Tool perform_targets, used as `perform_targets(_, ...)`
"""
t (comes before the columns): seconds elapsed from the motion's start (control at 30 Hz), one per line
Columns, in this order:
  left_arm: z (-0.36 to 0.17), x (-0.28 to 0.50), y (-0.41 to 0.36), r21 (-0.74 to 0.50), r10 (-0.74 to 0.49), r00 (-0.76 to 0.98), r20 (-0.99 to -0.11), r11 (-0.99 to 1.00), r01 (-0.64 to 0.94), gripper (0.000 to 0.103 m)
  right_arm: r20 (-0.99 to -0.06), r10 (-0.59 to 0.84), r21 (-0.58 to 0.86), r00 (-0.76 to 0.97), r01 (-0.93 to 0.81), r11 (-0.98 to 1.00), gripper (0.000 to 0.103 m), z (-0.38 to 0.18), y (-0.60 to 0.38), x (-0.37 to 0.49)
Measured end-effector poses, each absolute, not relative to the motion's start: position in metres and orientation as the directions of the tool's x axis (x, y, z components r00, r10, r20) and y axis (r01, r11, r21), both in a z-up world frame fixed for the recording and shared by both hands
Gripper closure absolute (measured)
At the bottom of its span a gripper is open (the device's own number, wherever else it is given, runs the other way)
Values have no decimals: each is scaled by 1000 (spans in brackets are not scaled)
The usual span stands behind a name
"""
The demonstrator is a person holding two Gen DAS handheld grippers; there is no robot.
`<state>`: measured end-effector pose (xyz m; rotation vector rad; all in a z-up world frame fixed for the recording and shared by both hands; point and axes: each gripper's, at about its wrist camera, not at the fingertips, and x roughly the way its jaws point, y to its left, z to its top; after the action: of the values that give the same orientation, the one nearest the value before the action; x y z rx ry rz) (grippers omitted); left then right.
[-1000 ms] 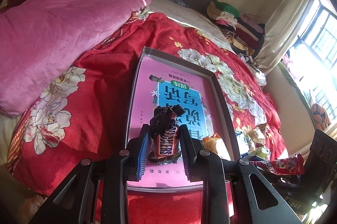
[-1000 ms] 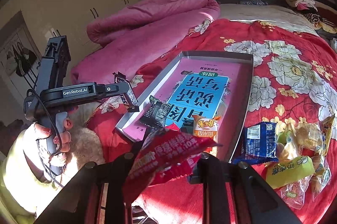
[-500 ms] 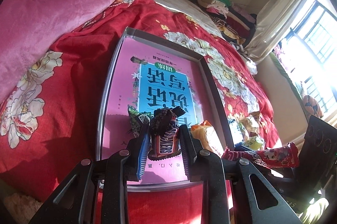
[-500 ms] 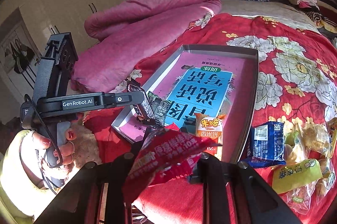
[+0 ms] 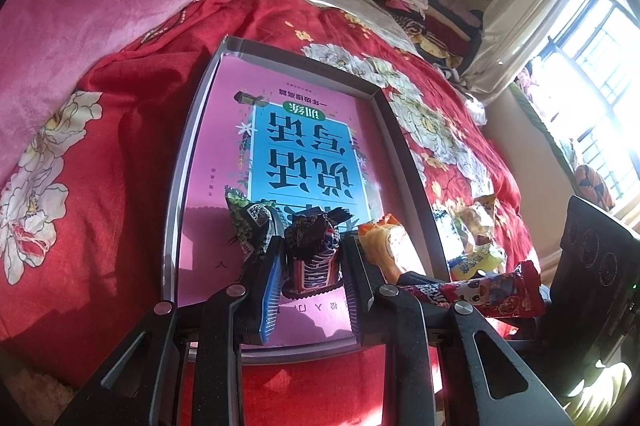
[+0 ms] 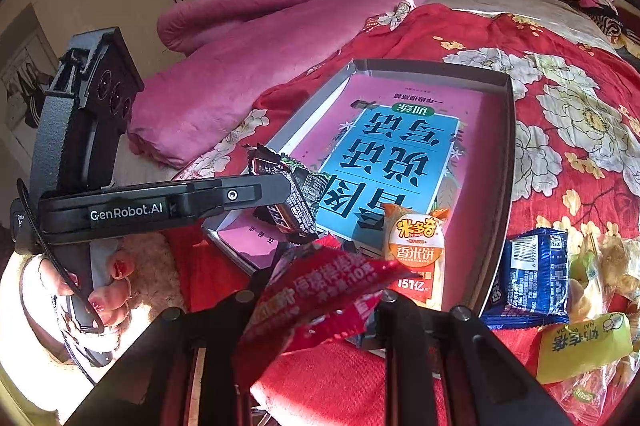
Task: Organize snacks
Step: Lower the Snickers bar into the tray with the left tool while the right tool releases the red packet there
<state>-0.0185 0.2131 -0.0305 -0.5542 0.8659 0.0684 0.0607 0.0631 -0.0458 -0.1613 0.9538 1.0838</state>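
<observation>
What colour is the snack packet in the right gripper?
Red packet with white lettering, clearest in the right wrist view.

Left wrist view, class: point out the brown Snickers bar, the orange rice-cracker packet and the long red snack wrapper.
brown Snickers bar (image 5: 314, 268), left wrist view, lettered front.
orange rice-cracker packet (image 5: 386, 246), left wrist view, pale middle.
long red snack wrapper (image 5: 486, 294), left wrist view, printed middle.

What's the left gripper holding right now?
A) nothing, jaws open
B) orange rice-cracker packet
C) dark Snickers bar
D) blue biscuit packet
C: in the left wrist view the left gripper is shut on the Snickers bar, held over the near end of the tray; the orange rice-cracker packet lies in the tray and the blue packet on the bedspread beside it.
</observation>
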Motion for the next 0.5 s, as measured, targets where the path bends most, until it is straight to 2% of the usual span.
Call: perform_targets(0.5, -36, -16, 219, -431, -152, 644, -749, 850, -301, 74, -751, 656, 309, 77, -837, 452, 77, -65, 97, 62)
